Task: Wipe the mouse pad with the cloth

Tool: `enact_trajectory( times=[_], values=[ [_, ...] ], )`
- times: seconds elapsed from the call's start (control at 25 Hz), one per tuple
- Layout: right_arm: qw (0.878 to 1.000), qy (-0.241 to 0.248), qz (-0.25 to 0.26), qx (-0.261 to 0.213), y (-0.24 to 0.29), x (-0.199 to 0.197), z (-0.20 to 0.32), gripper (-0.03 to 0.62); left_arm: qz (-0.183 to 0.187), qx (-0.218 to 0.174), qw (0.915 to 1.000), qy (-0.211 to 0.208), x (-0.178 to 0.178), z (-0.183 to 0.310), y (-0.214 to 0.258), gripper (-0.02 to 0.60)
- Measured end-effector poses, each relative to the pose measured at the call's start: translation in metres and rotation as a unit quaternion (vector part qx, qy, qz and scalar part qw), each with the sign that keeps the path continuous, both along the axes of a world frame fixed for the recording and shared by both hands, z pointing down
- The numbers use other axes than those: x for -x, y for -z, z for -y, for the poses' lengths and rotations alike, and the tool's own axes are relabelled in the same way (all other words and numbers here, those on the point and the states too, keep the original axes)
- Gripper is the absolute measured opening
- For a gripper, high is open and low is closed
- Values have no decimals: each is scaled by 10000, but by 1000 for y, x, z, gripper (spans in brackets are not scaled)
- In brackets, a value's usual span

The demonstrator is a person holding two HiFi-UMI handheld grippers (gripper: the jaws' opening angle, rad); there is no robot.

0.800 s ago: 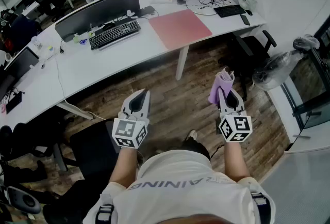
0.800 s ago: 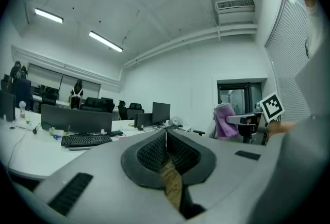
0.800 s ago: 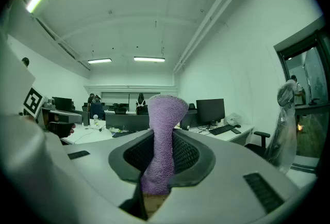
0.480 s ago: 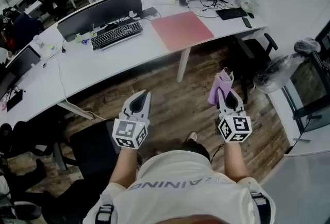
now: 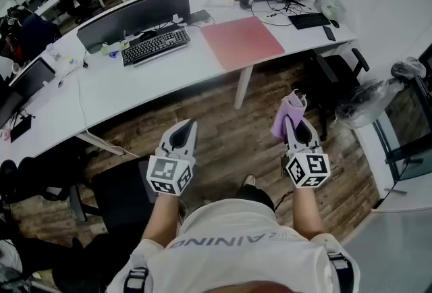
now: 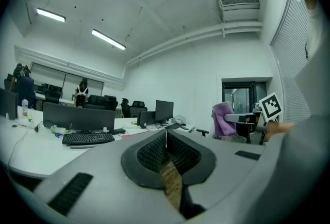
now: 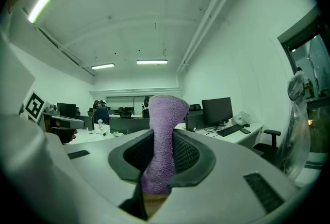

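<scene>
We hold the purple cloth (image 5: 287,113) pinched upright in the right gripper (image 5: 294,124) ready to wipe, left gripper (image 5: 184,128) pressed together empty, pink mouse pad (image 5: 243,42) well apart at 12 o'clock on the desk (image 5: 135,92).

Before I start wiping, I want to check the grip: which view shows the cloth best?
The right gripper view: the purple cloth fills its centre, clamped between the jaws of the right gripper. The head view shows it from above, small, sticking out ahead of that gripper. The left gripper view shows it small and side-on.
</scene>
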State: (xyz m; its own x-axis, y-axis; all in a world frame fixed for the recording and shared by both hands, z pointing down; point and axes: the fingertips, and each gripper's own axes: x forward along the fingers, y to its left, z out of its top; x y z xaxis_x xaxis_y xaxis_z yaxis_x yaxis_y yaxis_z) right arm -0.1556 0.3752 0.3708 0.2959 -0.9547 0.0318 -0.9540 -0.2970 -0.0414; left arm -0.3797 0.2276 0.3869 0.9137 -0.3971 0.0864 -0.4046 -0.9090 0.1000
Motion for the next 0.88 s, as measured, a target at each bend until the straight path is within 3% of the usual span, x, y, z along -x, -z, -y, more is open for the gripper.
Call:
enact_trajectory(
  times=[0.2,0.64,0.88],
  values=[
    [9999,44,114,33,-5,-38,12,101,71,36,10000,40,-35,10,-2,32],
    [9990,282,356,-38,-10,-158,36,102,189,-142,9996,134,-154,22,11,32],
    [9977,429,512,82,-28,-208,46,103,296,-15,9994,202,-207,27,-2,32]
  ],
)
